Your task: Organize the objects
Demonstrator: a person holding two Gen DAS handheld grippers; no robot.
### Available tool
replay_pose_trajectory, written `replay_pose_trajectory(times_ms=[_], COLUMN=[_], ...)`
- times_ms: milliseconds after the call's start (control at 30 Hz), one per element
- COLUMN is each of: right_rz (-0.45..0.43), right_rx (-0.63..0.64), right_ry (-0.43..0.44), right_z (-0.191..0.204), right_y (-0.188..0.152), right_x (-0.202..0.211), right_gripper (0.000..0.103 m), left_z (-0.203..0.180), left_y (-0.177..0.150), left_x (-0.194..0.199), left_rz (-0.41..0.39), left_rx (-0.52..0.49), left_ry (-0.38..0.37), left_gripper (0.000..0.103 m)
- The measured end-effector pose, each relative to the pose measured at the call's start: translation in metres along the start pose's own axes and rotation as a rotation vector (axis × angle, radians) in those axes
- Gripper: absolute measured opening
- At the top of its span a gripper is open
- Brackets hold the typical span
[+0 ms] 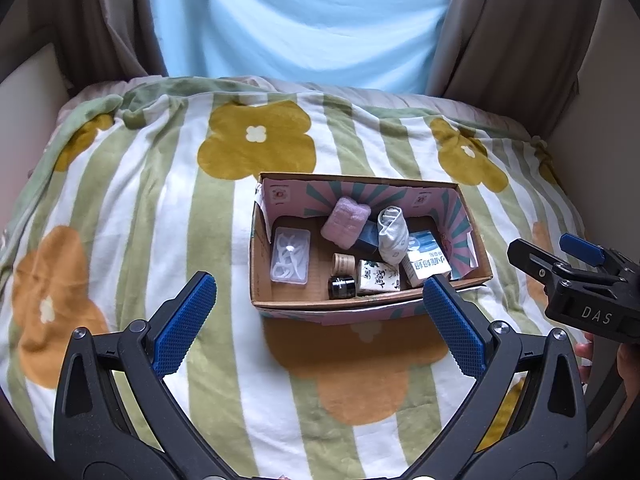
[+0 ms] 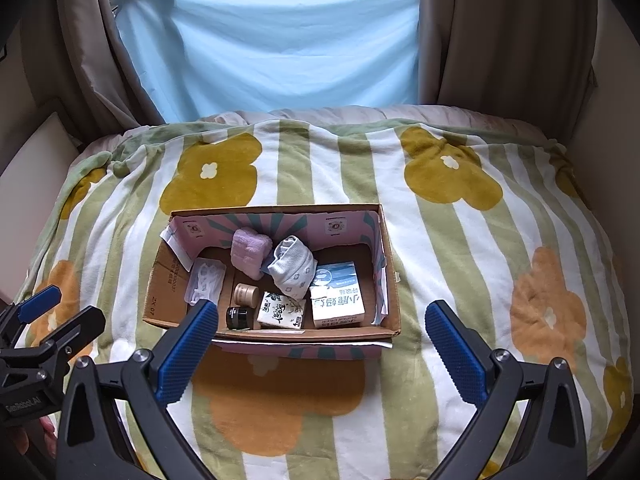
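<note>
Blanket (image 2: 460,240) bare around the crowded box (image 2: 256,336).

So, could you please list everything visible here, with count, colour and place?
cardboard box: 1, brown, pink-lined, mid-blanket
pink towel: 1, box rear
rolled sock: 1, grey-white, box centre
milk carton: 1, blue-white, box right
tissue pack: 1, white-black, box front
black jar: 1, box front
tan jar: 1, behind black jar
floss-pick case: 1, clear, box left
blanket: 1, green-white striped, flowered
curtains: brown, around light-blue sheet
left gripper: open, empty
right gripper: open, empty
</note>
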State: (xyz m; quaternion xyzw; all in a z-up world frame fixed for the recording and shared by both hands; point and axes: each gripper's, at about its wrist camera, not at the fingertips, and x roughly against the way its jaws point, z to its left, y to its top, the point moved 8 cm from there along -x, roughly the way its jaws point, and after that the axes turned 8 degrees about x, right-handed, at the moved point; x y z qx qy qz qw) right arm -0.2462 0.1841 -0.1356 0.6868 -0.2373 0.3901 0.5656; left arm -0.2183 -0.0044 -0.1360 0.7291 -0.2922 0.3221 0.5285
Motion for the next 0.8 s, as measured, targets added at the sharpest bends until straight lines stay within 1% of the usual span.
replay_pose_trajectory(times_ms=[267,300,400,467,600,667,733,800], right_rz=[-0.004,-0.004,-0.002,-0.004,-0.003,0.0,0.006,0.01], right_rx=[0.001,0.002,0.003,0.0,-0.001,0.003,0.004,0.004], right_ry=[-0.002,-0.003,-0.004,-0.004,-0.001,0.002,0.002,0.002], right_z=[-0.001,0.0,0.0,0.001,0.001,0.001,0.002,0.003], right_y=[0.0,0.0,0.0,0.0,0.0,0.0,-0.002,-0.004], right_x=[0.0,0.0,0.0,0.001,0.0,0.0,-0.003,-0.004], right_gripper=[0.102,0.102,0.102,0.103,0.103,0.103,0.103,0.103], left_z=[-0.002,-0.002,0.0,0.002,0.004,0.006,0.007,0.01], left_y=[0.002,0.001,0.003,0.002,0.001,-0.001,-0.002,-0.002], left_x=[-0.001,-0.001,0.0,-0.002,0.0,-0.002,-0.001,0.0], left_rz=[0.0,-0.001,-0.022,-0.021,-0.035,-0.02,-0.04,-0.046], left_rx=[0.01,0.011,0.004,0.009,0.024,0.031,0.027,0.026], left_ry=[-0.015,-0.009,0.038,0.061,0.029,0.027,0.014,0.037], left_gripper=[0.103,0.103,0.103,0.103,0.103,0.103,0.103,0.103])
